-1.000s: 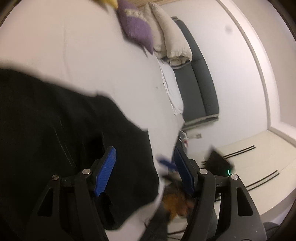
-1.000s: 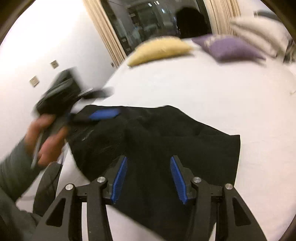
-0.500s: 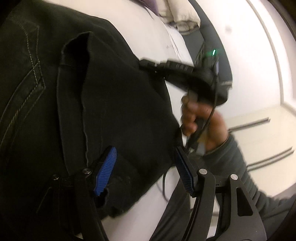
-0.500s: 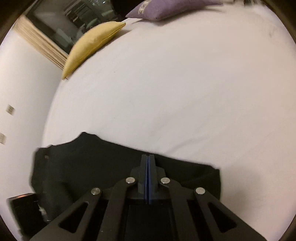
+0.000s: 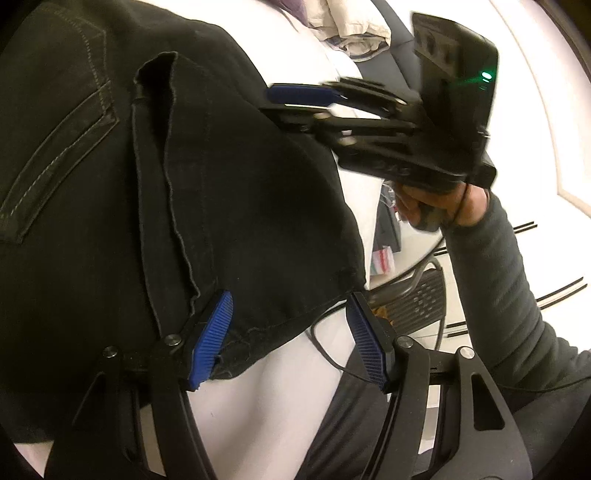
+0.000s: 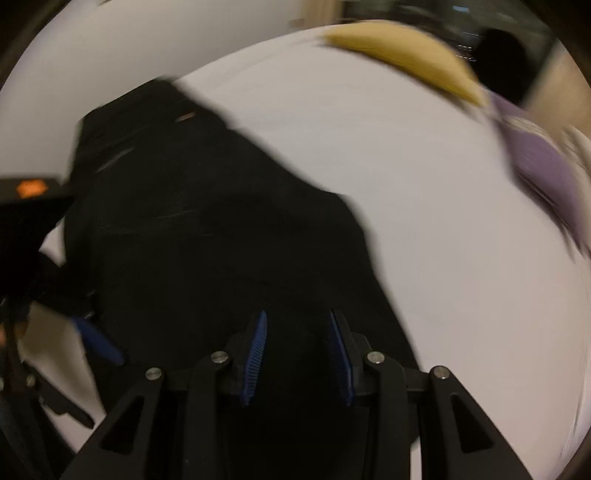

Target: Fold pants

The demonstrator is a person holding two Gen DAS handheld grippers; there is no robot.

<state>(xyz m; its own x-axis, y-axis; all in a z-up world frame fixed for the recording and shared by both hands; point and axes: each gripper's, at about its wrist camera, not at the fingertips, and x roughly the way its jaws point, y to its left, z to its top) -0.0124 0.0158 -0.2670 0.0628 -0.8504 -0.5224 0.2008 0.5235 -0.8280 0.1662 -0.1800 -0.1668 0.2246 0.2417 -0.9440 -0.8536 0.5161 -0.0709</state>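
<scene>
Black pants [image 5: 155, 192] lie folded on the white bed [image 5: 273, 398], a back pocket and a seam showing. My left gripper [image 5: 290, 341] is open at the near hem: the fabric edge lies between the blue pads, which do not press on it. A hand holds my right gripper [image 5: 306, 99] above the far side of the pants. In the blurred right wrist view the pants [image 6: 207, 229] fill the left half. The right gripper [image 6: 297, 354] hangs over them with its jaws opening and nothing pinched. The left gripper's blue pad [image 6: 98, 341] shows at the left edge.
A yellow pillow [image 6: 406, 48] and a purple pillow [image 6: 543, 173] lie at the far end of the bed. Cream bedding [image 5: 351, 22] is piled by a dark couch. A black mesh chair [image 5: 417, 295], a cable and the person's grey sleeve [image 5: 491, 295] stand off the bed's edge.
The right gripper was shut half a second ago and now has its pads apart; its view has rolled and swung over the pants. The left gripper has closed in on the hem.
</scene>
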